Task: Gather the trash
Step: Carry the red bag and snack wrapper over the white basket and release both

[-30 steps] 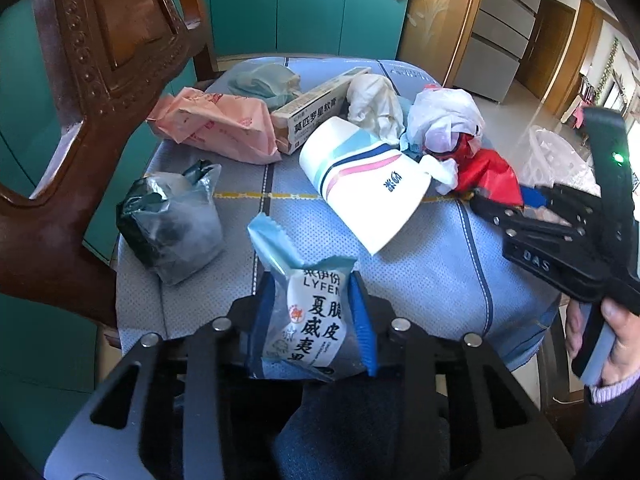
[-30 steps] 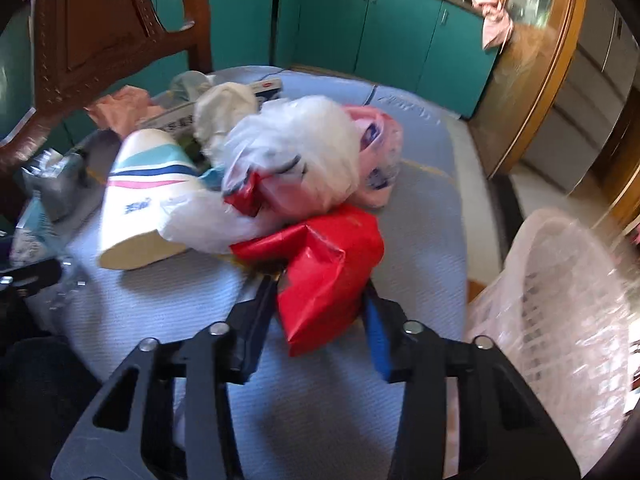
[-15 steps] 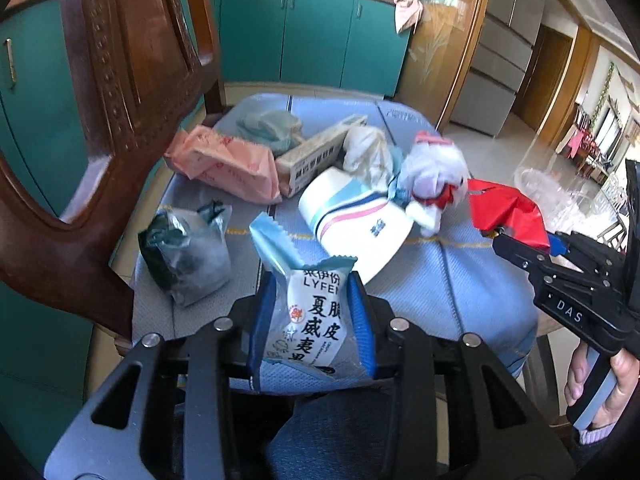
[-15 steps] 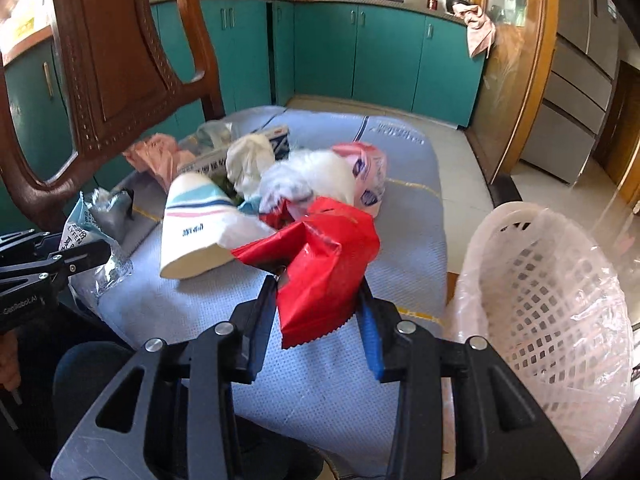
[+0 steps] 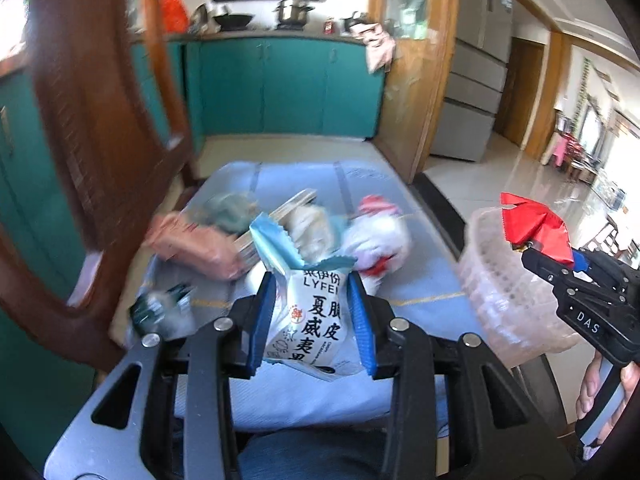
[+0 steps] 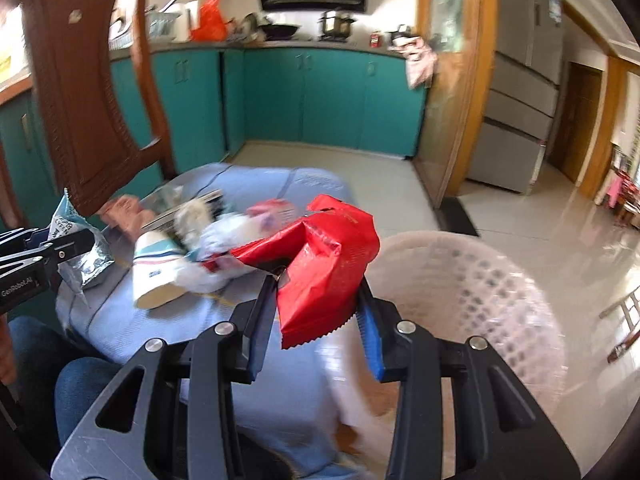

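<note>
My left gripper (image 5: 312, 320) is shut on a white and blue snack packet (image 5: 316, 316) with black printed characters, lifted above the near end of the blue-covered table (image 5: 416, 280). My right gripper (image 6: 316, 320) is shut on a crumpled red wrapper (image 6: 324, 272), raised beside the pale mesh basket (image 6: 472, 292). In the left wrist view the right gripper (image 5: 548, 256) with the red wrapper (image 5: 532, 224) hangs over the basket (image 5: 504, 300). The left gripper (image 6: 60, 248) shows at the left edge of the right wrist view, holding the packet (image 6: 76, 240).
On the table lie a striped paper cup (image 6: 156, 264), a white plastic bag (image 5: 376, 240), a pink packet (image 5: 192, 244), a flat box (image 5: 280, 216) and a dark foil pouch (image 5: 164, 312). A carved wooden chair back (image 6: 88, 92) stands at the left. Teal cabinets (image 6: 304, 96) line the far wall.
Both grippers have risen with their loads. The right one carried the red wrapper off the trash pile to the right, over the mesh basket. The packet left the table surface.
</note>
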A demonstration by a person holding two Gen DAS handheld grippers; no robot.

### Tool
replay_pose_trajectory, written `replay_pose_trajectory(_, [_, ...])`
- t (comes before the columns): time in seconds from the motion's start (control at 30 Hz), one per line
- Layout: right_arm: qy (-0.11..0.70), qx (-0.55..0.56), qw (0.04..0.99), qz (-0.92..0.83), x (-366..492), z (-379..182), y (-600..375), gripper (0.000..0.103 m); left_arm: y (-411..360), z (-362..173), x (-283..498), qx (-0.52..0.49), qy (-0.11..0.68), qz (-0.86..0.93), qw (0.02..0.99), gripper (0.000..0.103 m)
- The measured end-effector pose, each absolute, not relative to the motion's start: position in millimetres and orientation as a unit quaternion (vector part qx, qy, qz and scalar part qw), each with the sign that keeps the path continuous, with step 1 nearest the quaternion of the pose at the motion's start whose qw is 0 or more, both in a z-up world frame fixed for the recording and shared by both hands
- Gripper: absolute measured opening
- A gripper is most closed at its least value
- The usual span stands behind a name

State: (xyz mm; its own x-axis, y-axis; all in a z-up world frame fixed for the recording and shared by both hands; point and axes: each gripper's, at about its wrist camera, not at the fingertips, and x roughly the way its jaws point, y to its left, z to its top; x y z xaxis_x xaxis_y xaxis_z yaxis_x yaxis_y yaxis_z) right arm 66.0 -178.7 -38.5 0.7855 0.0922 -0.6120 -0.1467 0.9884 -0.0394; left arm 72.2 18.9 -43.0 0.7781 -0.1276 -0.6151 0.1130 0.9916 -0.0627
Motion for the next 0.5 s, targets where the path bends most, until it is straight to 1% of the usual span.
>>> replay_pose_trajectory(0.23, [0.308, -0.016, 0.951, -0.018, 42, -25, -255, 0.039, -64, -23, 89, 0.010, 0.312, -0.165, 0.936, 0.038])
replay_pose_trajectory(0.37, [0.307, 0.001, 0.950, -0.059, 26, -27, -293, 0.039, -112, -28, 111, 0.008, 0.329, -0.229, 0.916, 0.038])
replay_pose_trajectory(0.5, [0.313, 0.019, 0.946, -0.087, 14, -34, -323, 0.039, -162, -39, 124, 0.027, 0.338, -0.277, 0.899, 0.038])
